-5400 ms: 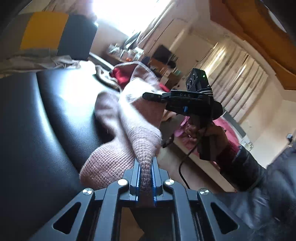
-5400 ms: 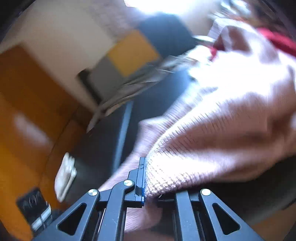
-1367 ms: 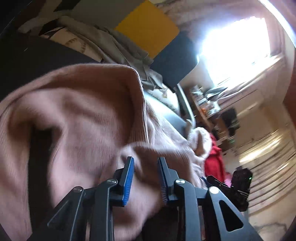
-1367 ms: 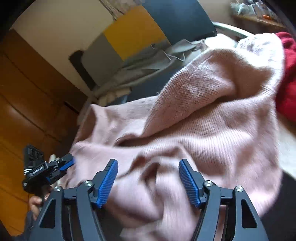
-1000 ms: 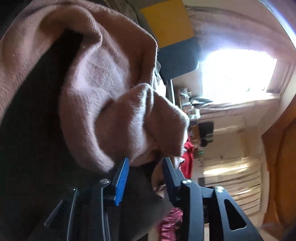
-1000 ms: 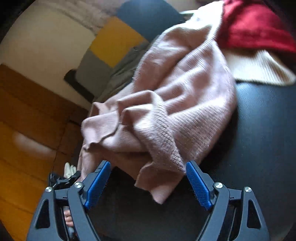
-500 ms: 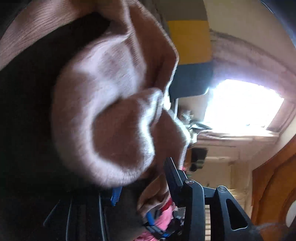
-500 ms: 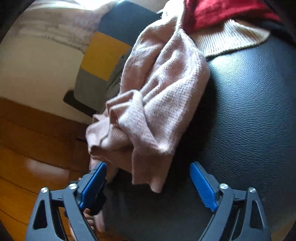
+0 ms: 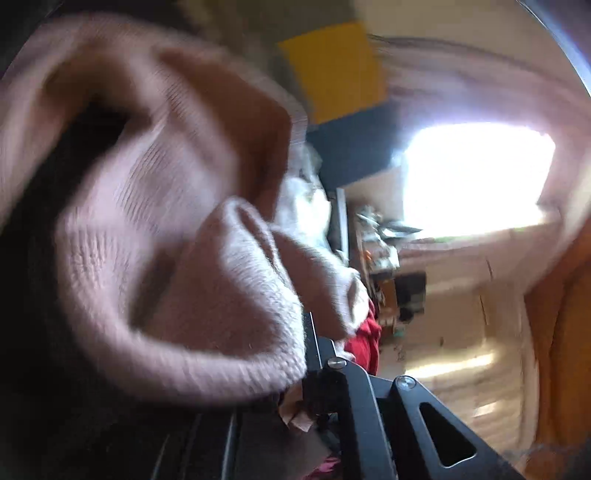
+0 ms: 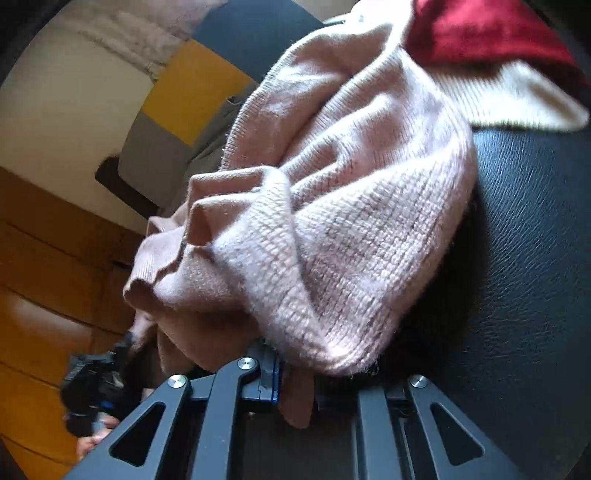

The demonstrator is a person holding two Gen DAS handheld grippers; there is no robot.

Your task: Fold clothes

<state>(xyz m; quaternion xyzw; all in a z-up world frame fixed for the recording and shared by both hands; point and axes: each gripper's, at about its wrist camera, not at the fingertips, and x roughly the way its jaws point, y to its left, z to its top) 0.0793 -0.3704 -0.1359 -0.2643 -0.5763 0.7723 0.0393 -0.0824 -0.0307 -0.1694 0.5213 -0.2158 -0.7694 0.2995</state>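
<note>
A pink knit sweater [image 10: 351, 221] lies bunched on a black leather seat [image 10: 517, 258]. My right gripper [image 10: 295, 384] is at its near hem. Its jaws are closing, with a flap of the hem pinched against the blue pad; the sweater covers the other finger. In the left wrist view, which is blurred, the sweater [image 9: 177, 258] bulges close to the lens. My left gripper [image 9: 304, 354] is shut on a thick fold of it, one finger hidden under the knit. The left gripper [image 10: 125, 343] also shows in the right wrist view at the sweater's far left end, with a hand below it.
A red garment [image 10: 480, 33] and a cream knit [image 10: 509, 99] lie just beyond the sweater. A yellow, grey and dark blue cushion [image 10: 184, 92] with grey cloth leans behind. Wooden panelling is at the left. A bright window [image 9: 476, 177] and cluttered shelves lie ahead of the left gripper.
Both grippers stood open around the sweater's edges and have now closed on the knit. The right one has moved in to the hem; the left view has shifted and blurred.
</note>
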